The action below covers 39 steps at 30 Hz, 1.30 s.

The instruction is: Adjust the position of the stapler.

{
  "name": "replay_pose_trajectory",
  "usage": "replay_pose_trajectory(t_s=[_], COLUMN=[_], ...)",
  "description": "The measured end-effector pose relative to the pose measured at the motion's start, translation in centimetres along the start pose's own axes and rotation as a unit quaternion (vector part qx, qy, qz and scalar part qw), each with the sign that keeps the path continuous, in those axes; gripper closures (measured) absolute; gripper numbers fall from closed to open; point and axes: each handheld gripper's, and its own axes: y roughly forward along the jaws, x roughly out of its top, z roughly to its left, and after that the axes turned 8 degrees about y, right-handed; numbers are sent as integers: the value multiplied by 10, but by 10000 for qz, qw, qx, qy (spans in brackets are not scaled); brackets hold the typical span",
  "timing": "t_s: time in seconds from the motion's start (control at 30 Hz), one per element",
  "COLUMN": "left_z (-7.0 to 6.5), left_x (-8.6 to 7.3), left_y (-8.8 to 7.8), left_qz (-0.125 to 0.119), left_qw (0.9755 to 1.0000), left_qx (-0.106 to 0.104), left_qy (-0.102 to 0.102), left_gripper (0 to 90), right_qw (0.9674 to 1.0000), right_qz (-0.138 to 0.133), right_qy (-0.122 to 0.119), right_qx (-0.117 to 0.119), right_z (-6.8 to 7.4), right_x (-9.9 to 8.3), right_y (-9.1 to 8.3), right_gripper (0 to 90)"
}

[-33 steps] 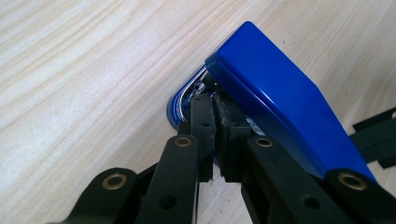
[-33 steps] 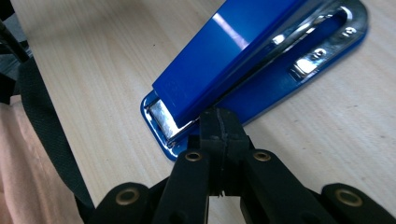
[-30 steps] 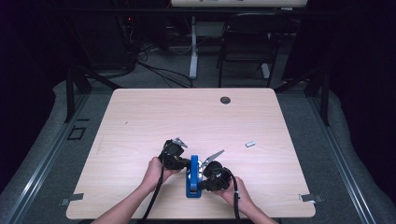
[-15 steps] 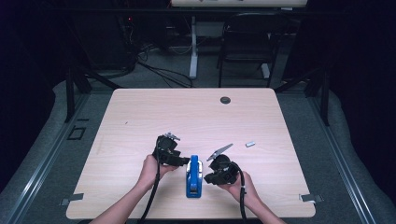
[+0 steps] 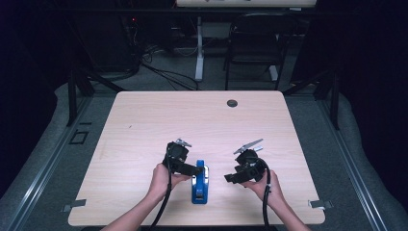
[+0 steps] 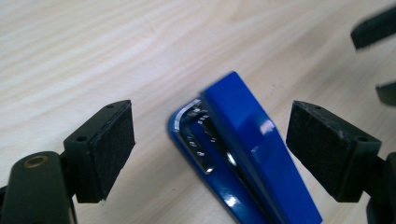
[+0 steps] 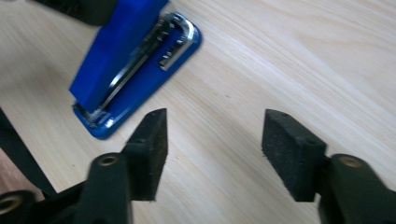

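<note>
Both grippers have drawn back from the blue stapler, jaws just opened: left gripper spread wide with the stapler loose between its pads, right gripper wide, empty and off to one side. Stapler lies flat near the table's near edge. Advice: lift each gripper clear without nudging it; count: one stapler, two grippers, one dark table grommet.
</note>
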Motion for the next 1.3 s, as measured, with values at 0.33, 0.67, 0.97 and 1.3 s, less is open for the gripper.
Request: replay_pose_trajectory(t_s=[0.33,0.67,0.97,1.3], left_z=[-20,-21,-17,-17], left_x=[-3,-3,-2,-1], left_y=[22,22,21,21], left_qz=[381,377,370,400], left_qw=[9985,9978,9969,9962], left_qx=[90,23,-22,-63], left_qy=[393,544,698,776], left_gripper=[302,356,390,404], right_qw=[9996,9993,9985,9980], right_qz=[-96,-185,-305,-330], right_qy=[214,262,380,451], right_qx=[-149,-192,-247,-304], right_z=[-18,-27,-38,-47], right_x=[-1,-4,-7,-11], right_y=[-12,-22,-35,-38], right_gripper=[367,387,397,396])
